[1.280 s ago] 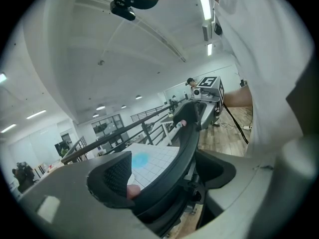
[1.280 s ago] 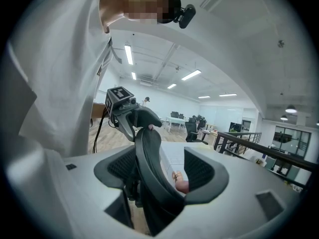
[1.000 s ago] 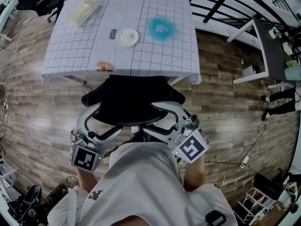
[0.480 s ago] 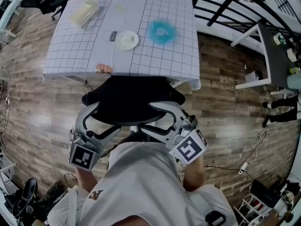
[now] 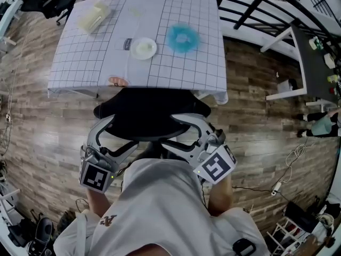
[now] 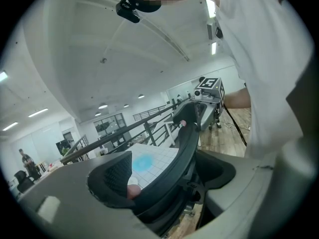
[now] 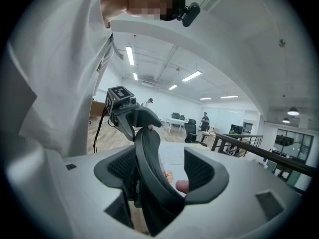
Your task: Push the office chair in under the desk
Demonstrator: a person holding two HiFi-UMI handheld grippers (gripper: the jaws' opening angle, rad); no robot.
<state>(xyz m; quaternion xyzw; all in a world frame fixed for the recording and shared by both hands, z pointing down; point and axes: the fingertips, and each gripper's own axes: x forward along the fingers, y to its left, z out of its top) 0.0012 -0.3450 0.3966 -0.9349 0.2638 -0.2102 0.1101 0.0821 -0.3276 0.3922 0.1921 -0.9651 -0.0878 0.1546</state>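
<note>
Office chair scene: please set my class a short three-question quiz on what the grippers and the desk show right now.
1. True or false: one gripper rests on the desk.
2. What part of the office chair do the left gripper and the right gripper both straddle?
3. Which lies nearer the chair: A, the white plate, or B, the yellow box?
Key: 1 false; 2 the backrest; 3 A.

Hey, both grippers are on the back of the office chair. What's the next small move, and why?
Probably push the left gripper and right gripper forward evenly, toward the desk. Each one's fingers straddle the backrest rim, and the office chair seat sits only partly under the desk edge, so there seems room to go.
</note>
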